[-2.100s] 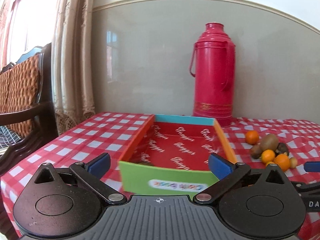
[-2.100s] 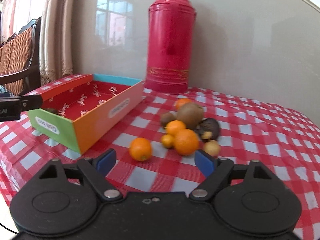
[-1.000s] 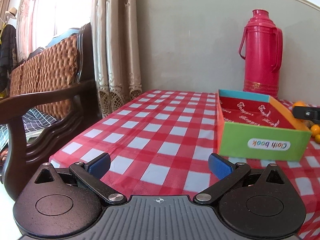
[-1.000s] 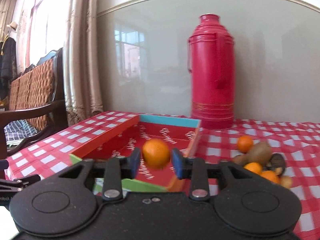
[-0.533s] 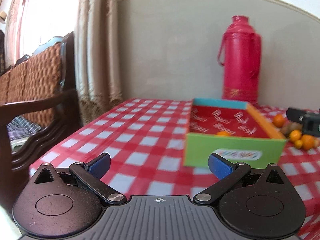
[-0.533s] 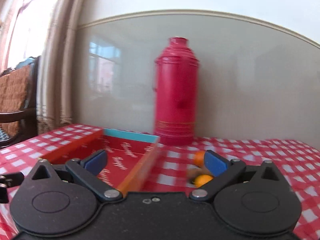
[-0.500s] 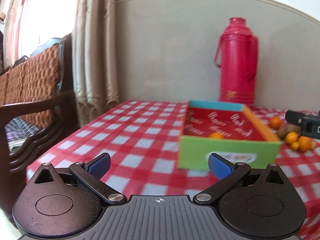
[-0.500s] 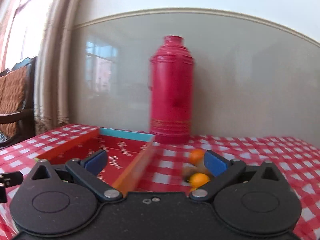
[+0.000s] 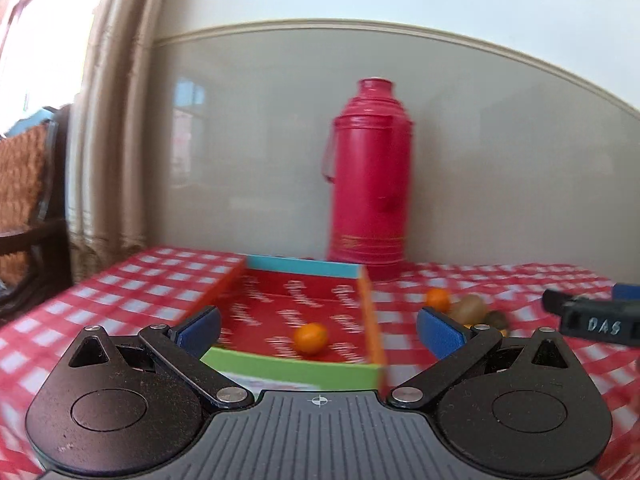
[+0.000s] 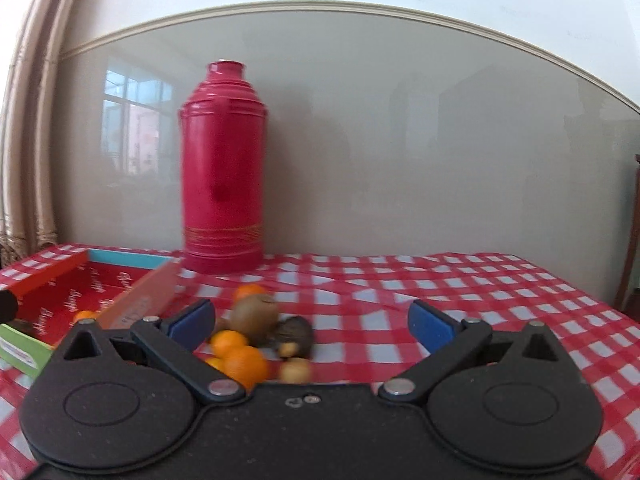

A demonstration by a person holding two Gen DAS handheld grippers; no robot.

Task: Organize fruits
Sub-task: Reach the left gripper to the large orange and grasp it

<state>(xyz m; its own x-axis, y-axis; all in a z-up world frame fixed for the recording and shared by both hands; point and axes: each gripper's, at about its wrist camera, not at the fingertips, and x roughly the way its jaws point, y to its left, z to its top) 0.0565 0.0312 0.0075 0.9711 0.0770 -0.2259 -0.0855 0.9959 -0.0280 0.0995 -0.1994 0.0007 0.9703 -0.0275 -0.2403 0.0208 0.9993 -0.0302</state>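
Observation:
A shallow box (image 9: 292, 367) with a red inside and green front wall sits on the checked table; it also shows at the left of the right wrist view (image 10: 132, 304). One orange (image 9: 311, 338) lies inside it, also seen in the right wrist view (image 10: 86, 316). A fruit pile lies right of the box: oranges (image 10: 244, 364), a kiwi (image 10: 256, 316), a dark fruit (image 10: 296, 334), a small pale fruit (image 10: 294, 370). My left gripper (image 9: 318, 326) is open and empty, facing the box. My right gripper (image 10: 312, 322) is open and empty, just behind the pile.
A tall red thermos (image 10: 222, 168) stands against the wall behind the box, also in the left wrist view (image 9: 370, 184). A curtain (image 9: 112, 152) and a wicker chair (image 9: 24, 184) stand left of the table. The red checked cloth (image 10: 480, 304) extends right.
My right gripper carried an orange over the box, opened and left it inside, then swung right to the fruit pile. My left gripper swung back to face the box.

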